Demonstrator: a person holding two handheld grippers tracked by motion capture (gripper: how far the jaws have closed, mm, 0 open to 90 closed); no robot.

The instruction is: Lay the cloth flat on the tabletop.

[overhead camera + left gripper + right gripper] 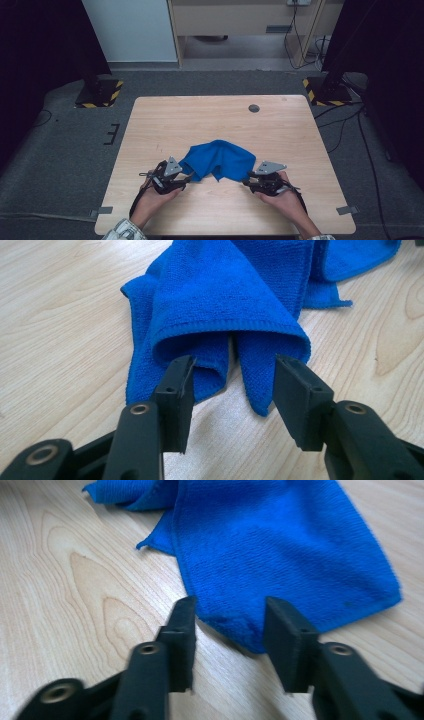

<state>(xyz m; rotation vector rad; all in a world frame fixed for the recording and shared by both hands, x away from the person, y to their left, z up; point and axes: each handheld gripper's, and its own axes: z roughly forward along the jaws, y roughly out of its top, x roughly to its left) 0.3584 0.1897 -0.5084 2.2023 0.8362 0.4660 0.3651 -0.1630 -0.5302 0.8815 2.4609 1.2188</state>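
Observation:
A crumpled blue cloth (220, 157) lies on the wooden table (225, 115), near its front middle. My left gripper (189, 176) is at the cloth's left end, held low over the table. In the left gripper view, the left gripper (235, 375) stands open with a folded corner of the blue cloth (225, 300) between its jaws, and the pads do not press on it. My right gripper (246, 181) is at the cloth's right end. In the right gripper view, the right gripper (230, 615) is open around a flat corner of the blue cloth (280, 550), not squeezing it.
A round cable hole (254, 108) sits near the table's far edge. Two stand bases with yellow-black stripes (100, 92) (325, 90) rest on the floor beyond the far corners, with cables (345, 125) at the right. Bare tabletop surrounds the cloth.

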